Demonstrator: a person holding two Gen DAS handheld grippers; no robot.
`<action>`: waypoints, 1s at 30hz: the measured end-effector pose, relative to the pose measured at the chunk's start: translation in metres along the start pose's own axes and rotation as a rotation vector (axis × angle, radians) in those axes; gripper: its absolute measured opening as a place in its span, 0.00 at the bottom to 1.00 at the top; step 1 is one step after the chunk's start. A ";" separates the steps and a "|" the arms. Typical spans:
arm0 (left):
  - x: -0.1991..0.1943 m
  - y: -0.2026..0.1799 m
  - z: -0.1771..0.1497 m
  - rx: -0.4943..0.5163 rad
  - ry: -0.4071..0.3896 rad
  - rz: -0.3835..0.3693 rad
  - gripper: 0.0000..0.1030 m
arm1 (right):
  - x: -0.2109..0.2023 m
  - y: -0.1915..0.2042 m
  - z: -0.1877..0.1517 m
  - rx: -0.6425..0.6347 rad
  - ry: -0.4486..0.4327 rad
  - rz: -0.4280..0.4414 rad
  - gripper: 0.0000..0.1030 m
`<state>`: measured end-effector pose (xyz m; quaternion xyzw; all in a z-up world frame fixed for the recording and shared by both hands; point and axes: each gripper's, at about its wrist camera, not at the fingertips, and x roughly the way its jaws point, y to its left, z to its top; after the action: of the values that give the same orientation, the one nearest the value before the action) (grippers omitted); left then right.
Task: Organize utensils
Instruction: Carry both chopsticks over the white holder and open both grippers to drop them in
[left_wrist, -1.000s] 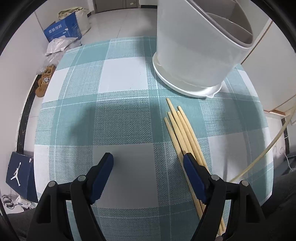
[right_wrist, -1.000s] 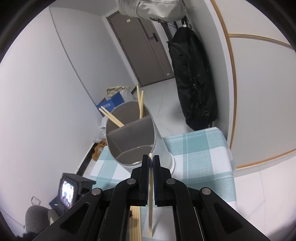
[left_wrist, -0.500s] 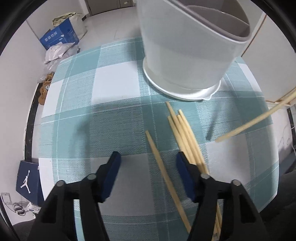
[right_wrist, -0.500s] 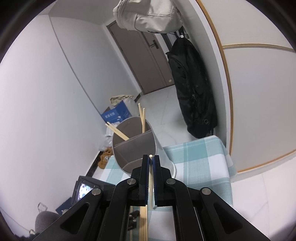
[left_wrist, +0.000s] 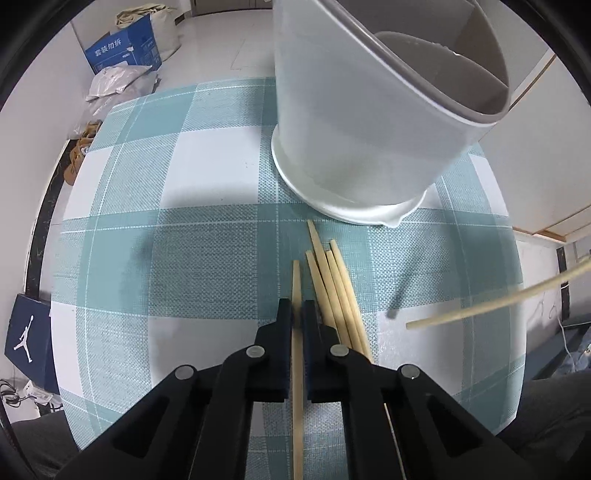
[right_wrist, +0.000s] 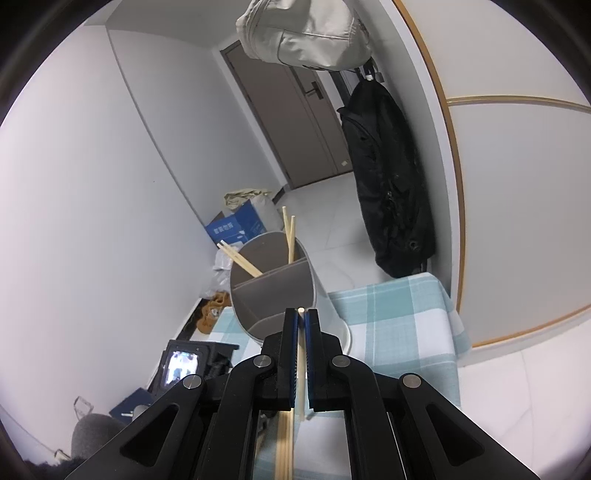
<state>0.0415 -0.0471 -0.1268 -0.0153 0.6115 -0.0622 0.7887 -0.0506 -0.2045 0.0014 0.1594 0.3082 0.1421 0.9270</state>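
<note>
Left gripper (left_wrist: 297, 314): jaws together, clamped on a single chopstick (left_wrist: 296, 291); a second ago they stood wide apart over the cloth with nothing between them.
Clamped chopstick: runs between the pads, tip projecting forward, other end passing back under the gripper body; a second ago no stick lay apart from the bundle.
Loose chopsticks (left_wrist: 332, 288): four in a bundle on the checked tablecloth (left_wrist: 207, 258), just to the right of the left gripper, tips pointing at the holder; position unchanged.
Right gripper (right_wrist: 301, 321): jaws together, clamped on one chopstick (right_wrist: 301, 354), as before.
Right-hand chopstick: in the left wrist view it crosses the right edge (left_wrist: 498, 306), clear of the cloth; a second ago it reached lower in that view.
Utensil holder (left_wrist: 369, 122): white, grey inner liner, divided into compartments; stands on the cloth just beyond the bundle. In the right wrist view four chopsticks (right_wrist: 290, 236) stand in its far compartment.
Right view change: camera sits higher than a second ago; holder appears smaller and farther off.
Blue carton (left_wrist: 123, 50): on the floor, printed Chinese characters, too small to read reliably.
Navy box (left_wrist: 27, 338): on the floor at left, white jumping-figure Jordan logo.
Other writing: none legible.
</note>
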 end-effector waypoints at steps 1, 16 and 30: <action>-0.002 -0.001 0.000 0.003 -0.013 -0.002 0.02 | 0.000 0.000 0.000 0.000 0.001 -0.002 0.03; -0.092 0.002 -0.016 -0.046 -0.375 -0.146 0.02 | 0.003 0.004 -0.005 -0.028 -0.003 -0.019 0.03; -0.119 0.007 -0.015 0.059 -0.491 -0.139 0.01 | 0.006 0.026 -0.015 -0.136 -0.018 -0.015 0.03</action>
<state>-0.0012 -0.0255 -0.0163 -0.0490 0.3973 -0.1283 0.9074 -0.0597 -0.1755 -0.0031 0.0949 0.2909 0.1545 0.9394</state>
